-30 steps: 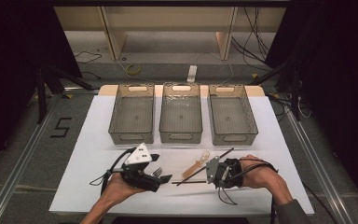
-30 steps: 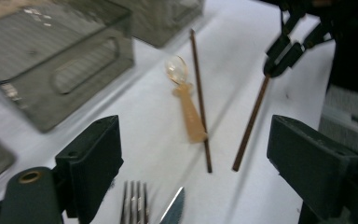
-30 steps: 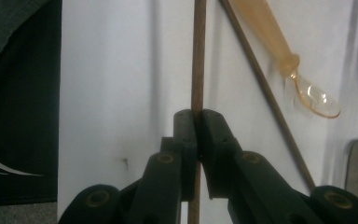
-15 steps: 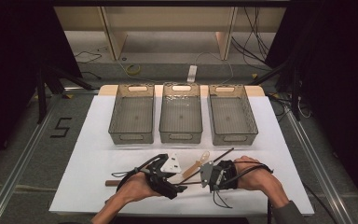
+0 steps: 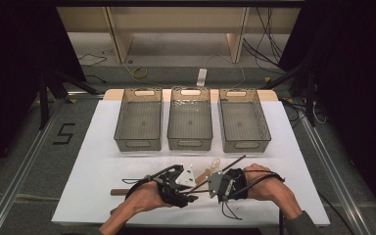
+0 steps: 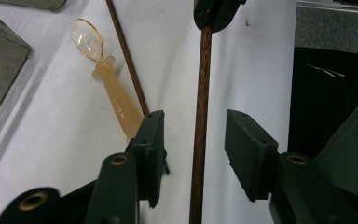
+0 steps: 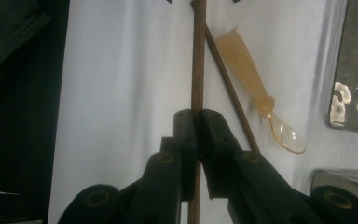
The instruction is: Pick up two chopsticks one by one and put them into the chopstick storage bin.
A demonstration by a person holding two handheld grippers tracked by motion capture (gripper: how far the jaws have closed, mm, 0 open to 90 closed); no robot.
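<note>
Between left tool [image 6: 193, 144] pads closing in, chopstick [image 6: 200, 116] untouched.

The chopstick [image 6: 200, 116] held between the two tools looks like dark brown wood, matt and faintly grainy along its length; a second chopstick [image 6: 126, 58] lying on the tabletop has the same dull wooden look. The spoon [image 6: 107, 79] is translucent amber plastic, its bowl clear and glossy, its handle cloudier and satin. The left tool [image 6: 193, 144] and the right tool [image 7: 198, 140] are black matt plastic with slightly rough pads and brass-coloured rivets. The tabletop [image 5: 98, 147] is covered in smooth, matt white sheet, like paper or cloth. The three bins [image 5: 190, 144] look like smoky, see-through plastic with shiny rims.
</note>
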